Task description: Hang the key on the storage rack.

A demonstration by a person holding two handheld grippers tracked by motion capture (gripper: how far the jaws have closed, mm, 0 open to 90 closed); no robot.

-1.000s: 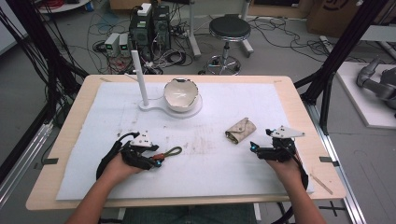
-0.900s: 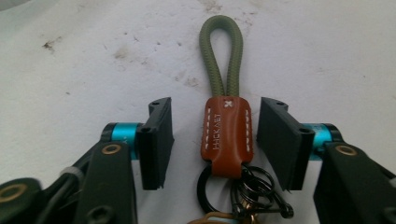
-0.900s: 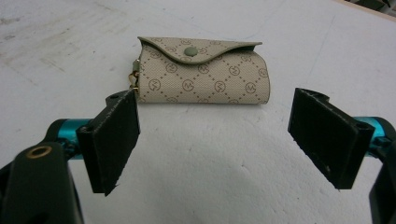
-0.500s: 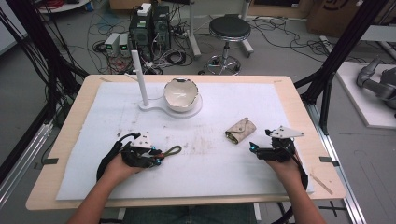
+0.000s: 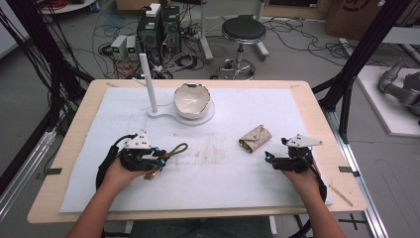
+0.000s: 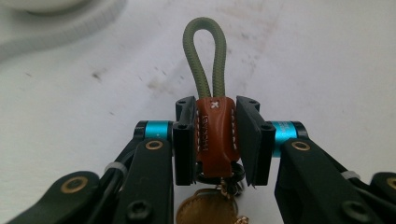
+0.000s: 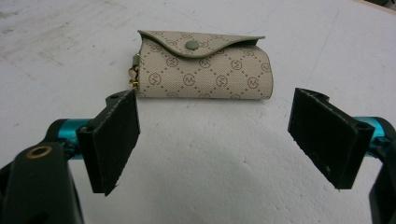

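The wooden surface point(image 5: 317, 99) carries a white foam sheet point(image 5: 233, 188), smudged brown near its middle. At its far side stands a white stand point(image 5: 151, 106) with an upright post, and a cream bowl point(image 5: 191, 99) with a broken rim rests on its round base. Right of centre lies a beige monogram key pouch point(image 7: 205, 65), flap snapped down by a green stud, a small gold clasp at one end. The right tongs point(image 7: 215, 140) sit just before it, jaws wide apart, touching nothing. The left tongs point(image 6: 216, 140), near the person's left edge of the sheet, have just been closing and now clamp the keychain point(image 6: 214, 135): a tan leather tab with white stitching, an olive cord loop point(image 5: 178, 148) pointing out ahead, and a gold charm hanging behind.
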